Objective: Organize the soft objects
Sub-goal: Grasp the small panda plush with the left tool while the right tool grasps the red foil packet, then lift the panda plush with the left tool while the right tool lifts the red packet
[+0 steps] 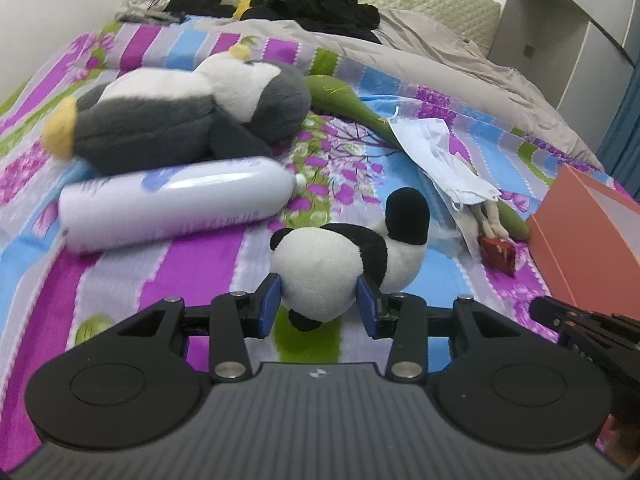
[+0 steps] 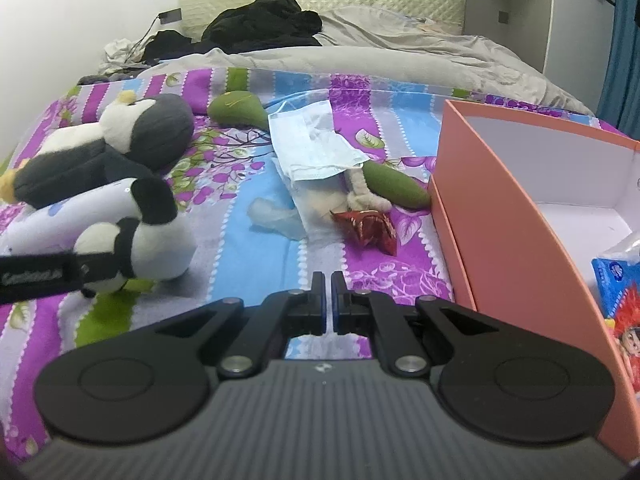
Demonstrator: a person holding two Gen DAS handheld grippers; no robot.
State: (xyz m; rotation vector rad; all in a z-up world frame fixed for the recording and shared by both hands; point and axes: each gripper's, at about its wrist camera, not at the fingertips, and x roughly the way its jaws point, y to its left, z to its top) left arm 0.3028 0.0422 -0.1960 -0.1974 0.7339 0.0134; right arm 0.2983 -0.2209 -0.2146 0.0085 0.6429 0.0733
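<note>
1. The left gripper (image 1: 318,306) has its blue-padded fingers (image 1: 269,303) spread around the white rump of a small panda plush (image 1: 344,264). The pads sit at the plush's sides. Whether they press it firmly cannot be told from the left wrist view.
2. The panda plush lies on the striped floral bedspread (image 1: 192,280), just in front of a white bottle (image 1: 176,204) lying on its side. Behind the bottle rests a larger grey and white penguin plush (image 1: 180,120).
3. The right gripper (image 2: 327,304) hovers to the right of the panda, its fingers closed together and holding nothing.
4. An open orange box (image 2: 500,208) stands to the right of the panda, with a blue packet (image 2: 616,288) already inside.
5. Between the panda and the box lie a face mask (image 2: 312,144), a green plush (image 2: 392,182) and a red wrapper (image 2: 368,228).
6. Risk: the hold is low on a rounded, squashy body, so the plush may squeeze out of the pads and drop when lifted.
7. Risk: a carry towards the box passes over the mask and wrapper, and a sagging plush could drag them along.
8. Risk: the two grippers are close, and could collide near the box.
</note>
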